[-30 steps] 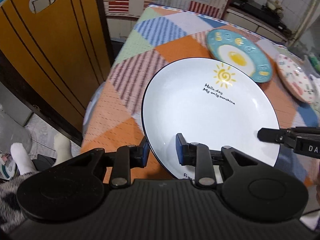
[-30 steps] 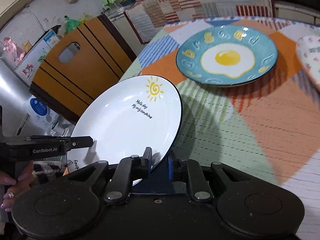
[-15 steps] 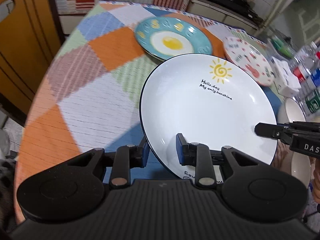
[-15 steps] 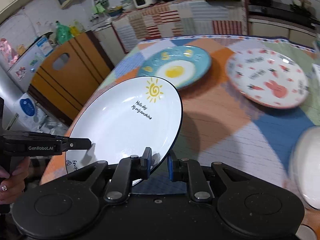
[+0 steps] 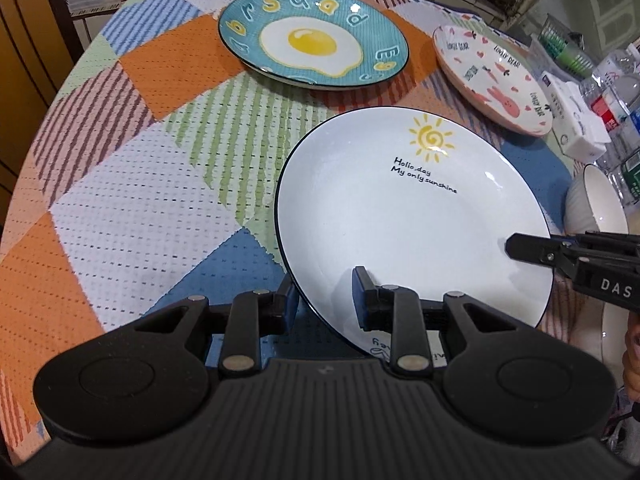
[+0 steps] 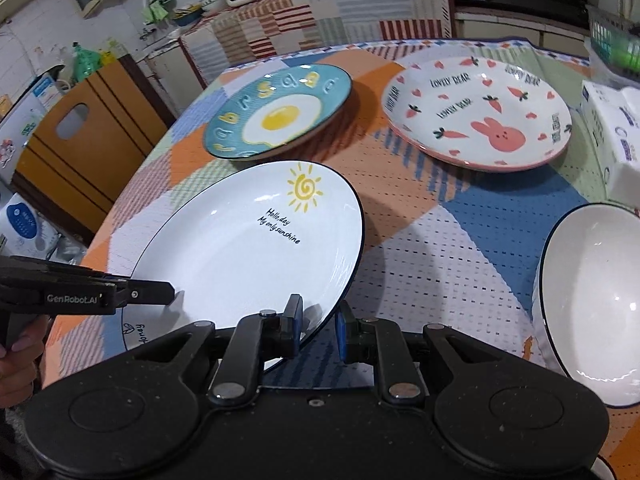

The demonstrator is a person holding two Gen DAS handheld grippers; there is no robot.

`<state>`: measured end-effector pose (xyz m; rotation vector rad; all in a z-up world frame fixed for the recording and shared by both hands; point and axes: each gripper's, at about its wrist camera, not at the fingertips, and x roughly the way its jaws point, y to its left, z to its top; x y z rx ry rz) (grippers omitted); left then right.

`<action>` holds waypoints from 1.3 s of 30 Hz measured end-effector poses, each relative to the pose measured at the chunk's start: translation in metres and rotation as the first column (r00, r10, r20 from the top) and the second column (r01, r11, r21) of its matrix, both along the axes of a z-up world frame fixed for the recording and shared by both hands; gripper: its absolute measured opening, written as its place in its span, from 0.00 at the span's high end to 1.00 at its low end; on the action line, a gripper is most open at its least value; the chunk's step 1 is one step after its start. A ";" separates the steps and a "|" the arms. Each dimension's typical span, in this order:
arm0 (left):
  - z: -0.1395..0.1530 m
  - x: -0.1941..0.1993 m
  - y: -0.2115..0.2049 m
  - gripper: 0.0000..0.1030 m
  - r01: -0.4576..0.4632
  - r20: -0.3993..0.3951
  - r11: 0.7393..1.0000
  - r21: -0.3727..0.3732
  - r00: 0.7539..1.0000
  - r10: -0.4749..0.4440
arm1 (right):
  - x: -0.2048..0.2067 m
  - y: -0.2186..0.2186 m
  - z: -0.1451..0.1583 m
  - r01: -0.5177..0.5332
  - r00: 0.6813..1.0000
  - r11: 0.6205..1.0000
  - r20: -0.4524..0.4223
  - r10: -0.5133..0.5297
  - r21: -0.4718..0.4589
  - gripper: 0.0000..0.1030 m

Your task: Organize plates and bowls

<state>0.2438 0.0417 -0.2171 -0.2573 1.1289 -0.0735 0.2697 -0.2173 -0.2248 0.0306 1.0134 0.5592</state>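
Note:
A white plate (image 5: 400,232) (image 6: 248,248) with a yellow sun and black writing hangs tilted over the patchwork tablecloth (image 5: 140,208). My left gripper (image 5: 324,300) is shut on its near-left rim, one finger above and one below. My right gripper (image 6: 318,326) is shut on the opposite rim, and its tip shows in the left wrist view (image 5: 532,248). Beyond lie a blue fried-egg plate (image 5: 312,40) (image 6: 276,112) and a white rabbit-and-carrot plate (image 5: 492,76) (image 6: 480,112). A white ribbed bowl (image 5: 592,208) (image 6: 592,304) stands to the right.
A tissue pack (image 6: 612,140) and bottles (image 5: 612,92) crowd the table's right edge. A brown wooden cabinet (image 6: 80,140) stands off the table's left side. A kitchen counter (image 6: 320,12) runs behind. A hand (image 6: 16,352) holds the left gripper.
Both grippers have carried the white plate from over the table's left edge to the right, over the table. The rabbit plate and the white bowl have come into view.

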 end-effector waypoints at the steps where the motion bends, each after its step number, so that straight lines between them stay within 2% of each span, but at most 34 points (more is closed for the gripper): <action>1: -0.002 0.000 0.000 0.75 0.000 -0.007 1.000 -0.006 1.000 0.000 | 0.001 0.001 -0.002 0.001 1.000 1.000 0.005 -0.001 -0.013 0.79; 5: -0.009 -0.001 -0.002 0.75 0.015 -0.024 0.999 -0.033 1.000 -0.016 | 0.001 0.008 -0.005 0.005 0.999 0.997 0.038 -0.002 -0.075 0.78; 9: -0.007 -0.005 -0.004 0.77 0.016 -0.040 0.999 -0.034 0.999 -0.018 | -0.001 0.023 -0.013 0.041 0.999 0.982 0.036 -0.035 -0.186 0.69; 11: -0.002 -0.008 -0.001 0.76 0.009 -0.045 0.999 -0.042 0.999 -0.011 | -0.008 0.033 -0.007 0.051 0.997 0.966 0.076 -0.033 -0.252 0.69; 13: 0.007 -0.011 0.002 0.76 0.001 -0.041 0.999 -0.041 0.999 -0.003 | -0.017 0.038 0.002 0.055 0.993 0.959 0.114 -0.024 -0.278 0.62; 17: 0.027 -0.018 0.005 0.74 -0.001 -0.023 1.000 -0.014 1.000 0.001 | -0.033 0.035 0.030 0.055 0.988 0.973 0.151 -0.021 -0.223 0.53; 22: 0.054 -0.029 0.002 0.74 0.022 0.005 0.999 0.030 1.000 -0.022 | -0.053 0.033 0.062 0.040 0.982 0.987 0.190 -0.010 -0.154 0.48; 30: 0.097 -0.042 -0.008 0.69 0.070 0.051 0.994 0.087 0.996 -0.075 | -0.073 0.038 0.104 0.006 0.965 0.994 0.260 0.023 -0.111 0.39; 34: 0.115 -0.044 -0.007 0.65 0.073 0.074 0.990 0.121 0.994 -0.082 | -0.076 0.038 0.123 -0.009 0.954 0.996 0.298 0.037 -0.094 0.36; 36: 0.124 -0.043 -0.004 0.62 0.067 0.085 0.988 0.137 0.993 -0.079 | -0.074 0.039 0.130 -0.014 0.952 0.997 0.304 0.035 -0.073 0.30; 39: 0.136 -0.038 0.004 0.60 0.058 0.103 0.985 0.165 0.992 -0.076 | -0.069 0.038 0.139 -0.025 0.948 0.999 0.315 0.036 -0.038 0.29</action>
